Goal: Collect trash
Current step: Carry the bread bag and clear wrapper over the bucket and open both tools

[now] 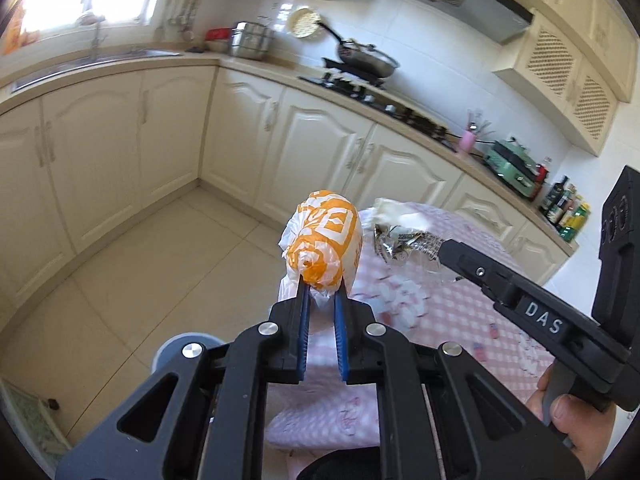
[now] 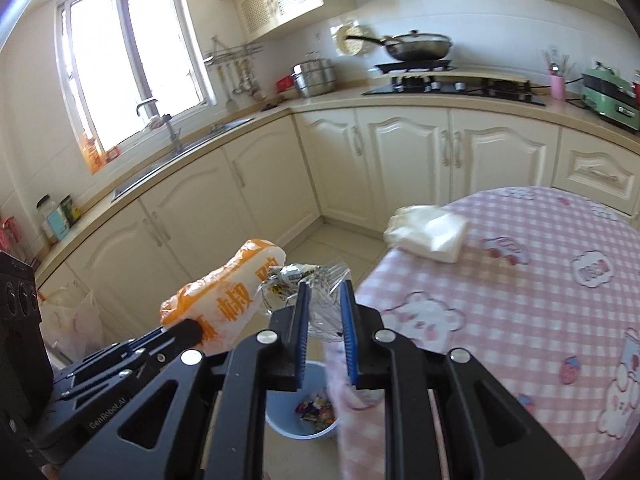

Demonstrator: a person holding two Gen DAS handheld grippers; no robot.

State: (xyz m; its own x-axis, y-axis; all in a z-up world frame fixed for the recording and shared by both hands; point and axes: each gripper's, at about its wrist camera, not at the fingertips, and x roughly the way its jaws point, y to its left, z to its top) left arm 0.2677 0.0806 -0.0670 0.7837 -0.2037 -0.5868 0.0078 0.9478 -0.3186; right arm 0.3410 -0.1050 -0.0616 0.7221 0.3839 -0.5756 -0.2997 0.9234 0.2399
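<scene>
My left gripper (image 1: 321, 280) is shut on an orange and white plastic bag (image 1: 326, 242), held in the air beside the table; the bag also shows in the right wrist view (image 2: 232, 292). My right gripper (image 2: 325, 290) is shut on a crinkled clear and silver wrapper (image 2: 304, 280), which also shows in the left wrist view (image 1: 404, 242) at the right gripper's tip (image 1: 442, 254). A blue trash bin (image 2: 308, 408) with several wrappers inside stands on the floor below both grippers. A white folded tissue (image 2: 430, 232) lies on the table's far edge.
The round table with the pink checked cloth (image 2: 520, 280) is on the right. Cream cabinets (image 2: 400, 160) run along the far wall, with a sink (image 2: 180, 152), a stove with a pan (image 2: 416, 46) and a green appliance (image 2: 608, 94). Tiled floor (image 1: 160, 260) lies to the left.
</scene>
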